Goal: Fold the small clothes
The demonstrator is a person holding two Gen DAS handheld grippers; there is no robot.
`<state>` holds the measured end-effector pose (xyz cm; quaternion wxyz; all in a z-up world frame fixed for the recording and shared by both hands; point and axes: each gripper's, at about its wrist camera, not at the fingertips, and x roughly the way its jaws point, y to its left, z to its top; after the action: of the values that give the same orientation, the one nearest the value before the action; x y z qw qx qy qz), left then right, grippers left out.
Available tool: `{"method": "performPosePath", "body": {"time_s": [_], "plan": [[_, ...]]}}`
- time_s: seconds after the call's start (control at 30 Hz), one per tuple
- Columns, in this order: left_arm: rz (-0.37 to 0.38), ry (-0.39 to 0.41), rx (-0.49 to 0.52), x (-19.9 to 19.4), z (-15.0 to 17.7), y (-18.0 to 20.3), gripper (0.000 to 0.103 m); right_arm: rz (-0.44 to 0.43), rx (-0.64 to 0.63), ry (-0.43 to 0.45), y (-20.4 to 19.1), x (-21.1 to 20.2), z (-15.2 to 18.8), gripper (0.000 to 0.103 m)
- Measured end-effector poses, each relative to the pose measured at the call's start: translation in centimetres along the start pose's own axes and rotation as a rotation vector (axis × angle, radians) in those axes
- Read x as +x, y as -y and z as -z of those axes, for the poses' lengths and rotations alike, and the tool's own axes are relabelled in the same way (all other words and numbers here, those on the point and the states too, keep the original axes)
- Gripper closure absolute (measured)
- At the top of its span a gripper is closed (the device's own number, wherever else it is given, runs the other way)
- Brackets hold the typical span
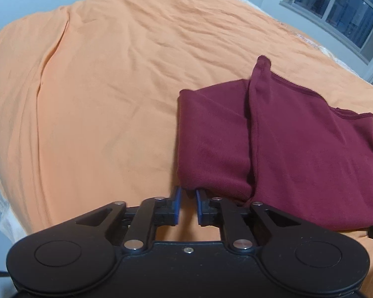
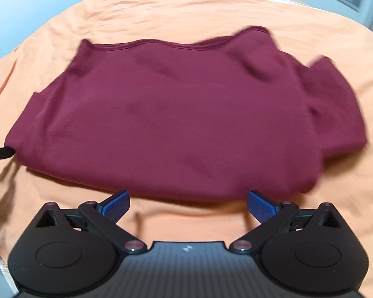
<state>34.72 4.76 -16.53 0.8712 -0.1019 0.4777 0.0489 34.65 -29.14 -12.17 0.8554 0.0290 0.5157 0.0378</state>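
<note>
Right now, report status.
Left gripper narrowed at maroon shirt's corner, grip unclear. Right gripper open, short of shirt. Orange sheet, nothing blocking.

The folded garment (image 2: pixel 176 114) lies on the bed sheet (image 1: pixel 99 87), toward the bed's right edge; the left gripper (image 1: pixel 187 195) sits at its near-left corner; the right gripper (image 2: pixel 187 201) sits before its near edge.

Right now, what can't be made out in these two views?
- Left gripper: whether its near-closed pads pinch the maroon garment; the cloth corner hides the contact.
- Garment's right side, left wrist view: cut off by the frame edge.
- Garment's seams, right wrist view: blurred.
</note>
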Motion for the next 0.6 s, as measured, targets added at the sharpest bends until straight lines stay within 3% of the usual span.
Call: {"method": "performPosePath", "body": {"time_s": [0.07, 0.2, 0.33, 0.47, 0.6], "plan": [[-0.02, -0.006, 0.001, 0.0, 0.4, -0.1, 0.081, 0.024, 0.027, 0.002, 1.4, -0.5, 0.6, 0.0], [-0.043, -0.025, -0.028, -0.7, 1.3, -0.2, 0.049, 0.069, 0.067, 0.019, 4.1, -1.4, 1.4, 0.0], [-0.023, -0.014, -0.063, -2.1, 2.3, 0.1, 0.031, 0.112, 0.119, 0.074, 7.3, -2.7, 0.9, 0.0], [0.054, -0.018, -0.116, -2.9, 3.3, 1.1, 0.023, 0.142, 0.154, 0.132, 11.2, -3.5, -1.6, 0.0], [0.125, -0.047, -0.184, -2.2, 4.1, 2.6, 0.018, 0.12, 0.189, 0.194, 15.0, -3.8, -5.2, 0.0]]}}
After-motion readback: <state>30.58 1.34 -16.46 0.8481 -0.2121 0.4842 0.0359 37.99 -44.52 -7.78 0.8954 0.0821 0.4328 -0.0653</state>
